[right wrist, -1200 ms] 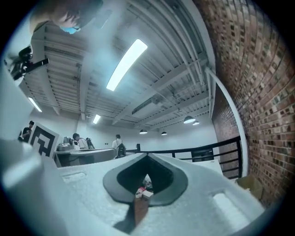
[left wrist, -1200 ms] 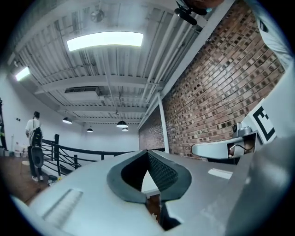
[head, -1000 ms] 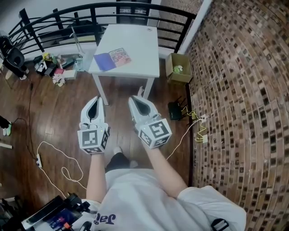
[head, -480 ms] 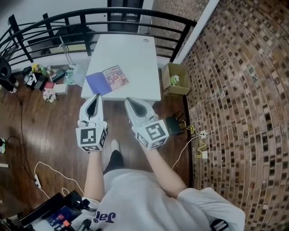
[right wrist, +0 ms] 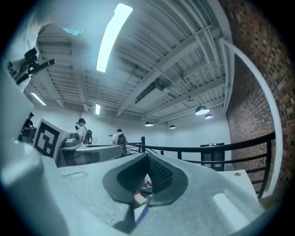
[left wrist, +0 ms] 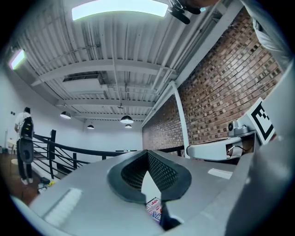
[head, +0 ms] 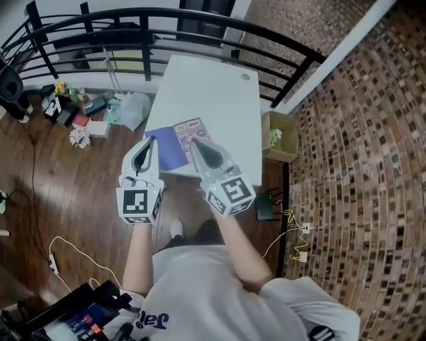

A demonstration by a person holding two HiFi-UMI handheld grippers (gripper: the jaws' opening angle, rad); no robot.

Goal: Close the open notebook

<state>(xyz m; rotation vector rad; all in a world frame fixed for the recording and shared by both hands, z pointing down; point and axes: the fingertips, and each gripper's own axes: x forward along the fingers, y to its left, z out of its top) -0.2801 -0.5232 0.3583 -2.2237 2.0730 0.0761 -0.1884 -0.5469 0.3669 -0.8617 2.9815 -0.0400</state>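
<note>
The open notebook [head: 174,145] lies at the near edge of the white table [head: 219,100], a purple leaf on the left and a colourful printed page on the right. My left gripper [head: 151,139] is shut and empty, its tips over the purple leaf's left edge. My right gripper [head: 194,142] also looks shut and empty, its tips over the printed page. In the left gripper view a sliver of the printed page [left wrist: 154,209] shows below the closed jaws of the left gripper [left wrist: 148,153]. The right gripper view shows the right gripper [right wrist: 147,160] with a blue edge beneath it.
A black railing [head: 200,20] curves behind the table. A cardboard box [head: 279,136] stands on the wooden floor to its right, against the brick wall [head: 359,166]. Bags and clutter [head: 80,113] lie on the floor at the left. Cables and a black box [head: 266,210] are near the wall.
The person has walked up to the table. Both grippers, which were over the floor short of it, now reach over its near edge and the notebook. The jaws look unchanged.
</note>
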